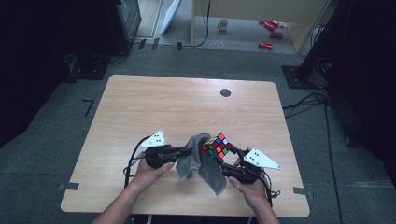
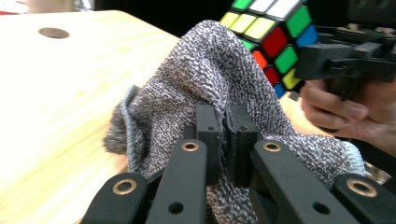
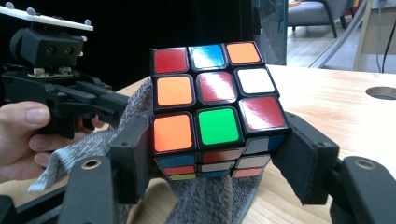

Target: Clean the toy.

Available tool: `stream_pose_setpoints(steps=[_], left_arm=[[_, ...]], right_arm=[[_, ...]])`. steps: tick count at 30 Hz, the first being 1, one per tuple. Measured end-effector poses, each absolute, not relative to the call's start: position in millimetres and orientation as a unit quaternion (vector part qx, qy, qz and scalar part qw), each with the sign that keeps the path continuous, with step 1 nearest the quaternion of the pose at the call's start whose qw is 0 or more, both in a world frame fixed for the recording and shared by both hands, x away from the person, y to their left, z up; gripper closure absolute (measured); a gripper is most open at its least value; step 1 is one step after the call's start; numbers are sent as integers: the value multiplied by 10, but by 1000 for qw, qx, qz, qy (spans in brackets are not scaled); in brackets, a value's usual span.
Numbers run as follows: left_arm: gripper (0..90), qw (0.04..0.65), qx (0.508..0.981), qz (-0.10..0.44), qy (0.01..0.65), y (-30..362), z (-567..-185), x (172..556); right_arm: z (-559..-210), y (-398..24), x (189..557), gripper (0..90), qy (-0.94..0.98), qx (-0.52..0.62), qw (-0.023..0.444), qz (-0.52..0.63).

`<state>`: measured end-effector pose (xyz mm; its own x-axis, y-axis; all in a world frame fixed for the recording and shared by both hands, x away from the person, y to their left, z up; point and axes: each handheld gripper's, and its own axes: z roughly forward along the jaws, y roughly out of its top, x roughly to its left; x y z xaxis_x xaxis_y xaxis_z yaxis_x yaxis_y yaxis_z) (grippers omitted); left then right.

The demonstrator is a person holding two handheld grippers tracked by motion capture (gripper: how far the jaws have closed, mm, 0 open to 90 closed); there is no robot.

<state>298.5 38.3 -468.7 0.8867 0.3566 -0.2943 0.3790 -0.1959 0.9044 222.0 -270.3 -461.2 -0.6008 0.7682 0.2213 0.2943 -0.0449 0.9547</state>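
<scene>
Over the pale wooden surface [image 1: 140,107] my right gripper [image 3: 219,154] clamps the puzzle cube [image 3: 215,102], raised above the wood, while my left gripper [image 2: 223,135] pinches the grey cloth [image 2: 201,84] against it. I judge wiping is underway; next I rub another face.

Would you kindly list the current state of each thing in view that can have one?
Left tongs: shut on the grey cloth.
Right tongs: shut on the puzzle cube, pads against two opposite sides.
Grey cloth: bunched up, draped against the cube, one end hanging to the table.
Puzzle cube: scrambled, held up off the table.
</scene>
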Motion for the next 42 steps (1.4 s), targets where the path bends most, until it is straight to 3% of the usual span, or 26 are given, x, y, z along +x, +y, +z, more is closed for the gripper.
stream_pose_setpoints(steps=[15, 23, 27, 28, 31, 36, 42], left_arm=[[881, 588, 710, 116, 370, 993, -4621, 3150], [857, 550, 684, 193, 439, 1328, -4690, 3213], [762, 525, 694, 211, 445, 1316, -4753, 3225], [687, 523, 696, 217, 441, 1307, -4764, 3215], [599, 525, 696, 217, 439, 1310, -4765, 3208], [418, 532, 695, 201, 440, 1348, -4774, 3197], [280, 530, 690, 183, 458, 1426, -4793, 3157]], right_arm=[[-4681, -2687, 2308, 341, 666, 414, 201, 587], [-4739, -2618, 2386, 341, 670, 425, 199, 575], [-4778, -2561, 2429, 341, 676, 425, 199, 568], [-4796, -2531, 2443, 341, 679, 427, 198, 564], [-4814, -2506, 2458, 341, 683, 425, 198, 560], [-4864, -2458, 2496, 341, 690, 429, 196, 549], [-4914, -2407, 2532, 341, 701, 437, 198, 529]])
